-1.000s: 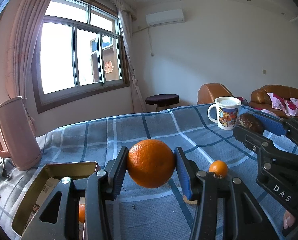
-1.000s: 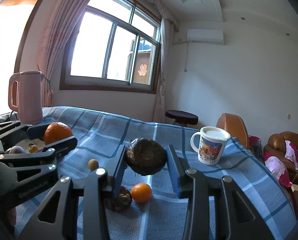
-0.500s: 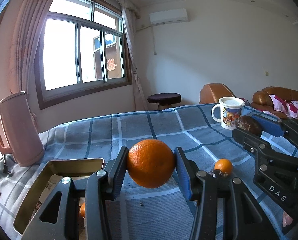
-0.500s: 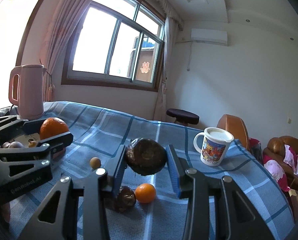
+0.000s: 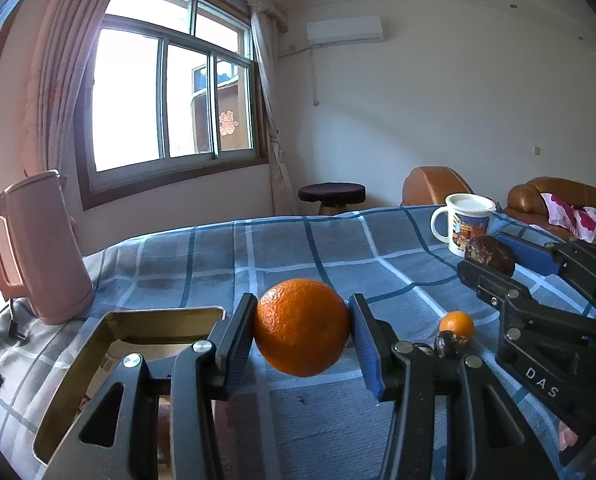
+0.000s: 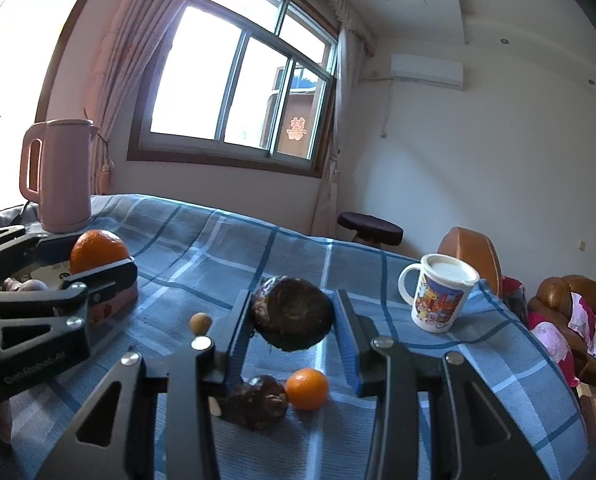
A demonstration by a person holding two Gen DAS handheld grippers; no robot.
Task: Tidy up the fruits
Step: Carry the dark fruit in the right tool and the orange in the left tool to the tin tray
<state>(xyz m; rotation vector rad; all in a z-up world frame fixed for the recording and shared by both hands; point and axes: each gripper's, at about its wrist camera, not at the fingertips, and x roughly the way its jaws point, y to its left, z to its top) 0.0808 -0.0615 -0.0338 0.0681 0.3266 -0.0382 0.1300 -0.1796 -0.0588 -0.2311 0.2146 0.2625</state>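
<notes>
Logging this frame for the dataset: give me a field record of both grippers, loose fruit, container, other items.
left gripper: shut on large orange, held above the table
right gripper: shut on dark brown fruit
loose fruit: small orange, wrinkled dark fruit, small tan fruit on checked cloth
container: open metal tin
other items: pink kettle, cartoon mug

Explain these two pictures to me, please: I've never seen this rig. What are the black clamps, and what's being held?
No robot here: a person holds a two-finger clamp in each hand, each with a camera looking along its fingers. The left gripper is shut on a large orange; the right gripper is shut on a dark brown fruit. Each view also catches the other clamp at its edge. On the blue checked cloth lie a small orange, another dark fruit, a mug, a pink kettle and a metal tin.
</notes>
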